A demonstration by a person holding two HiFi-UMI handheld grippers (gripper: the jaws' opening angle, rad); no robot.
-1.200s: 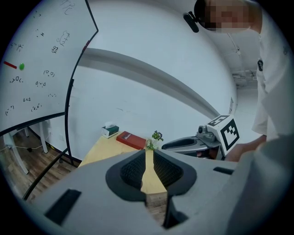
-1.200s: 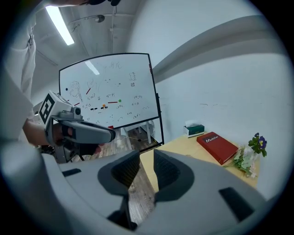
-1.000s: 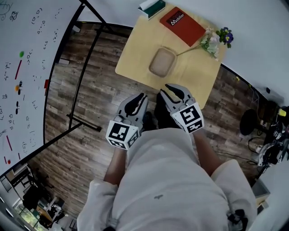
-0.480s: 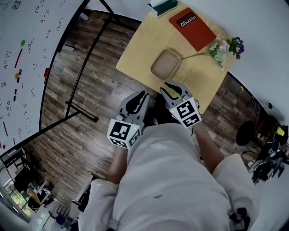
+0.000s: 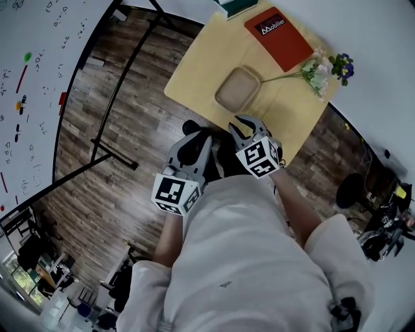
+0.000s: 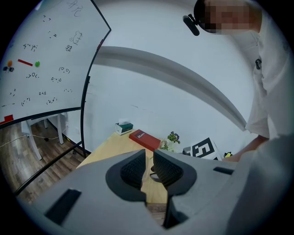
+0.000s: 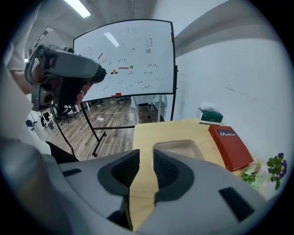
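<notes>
My left gripper [image 5: 196, 141] and right gripper [image 5: 245, 127] are held side by side in front of the person's body, just short of the near edge of a low wooden table [image 5: 194, 71]. Both are shut to a narrow slit with nothing between the pads. The right gripper [image 7: 146, 158] looks over the table at a shallow tan tray [image 7: 180, 149], the thing nearest to it. Past the left gripper [image 6: 149, 158], the right gripper's marker cube [image 6: 203, 149] shows just beyond its jaws. The tray [image 5: 237, 89] lies in the table's middle, apart from both grippers.
A red book [image 5: 279, 37], a green tissue box [image 5: 235, 6] and a flower sprig [image 5: 323, 70] lie at the table's far side by the white wall. A whiteboard [image 5: 32, 78] on a black frame stands left on the wooden floor. Dark equipment [image 5: 382, 214] sits at the right.
The right gripper has swung toward the table, so the tray now fills its view. Both grippers have edged closer to the table's edge. Jaws unchanged.
</notes>
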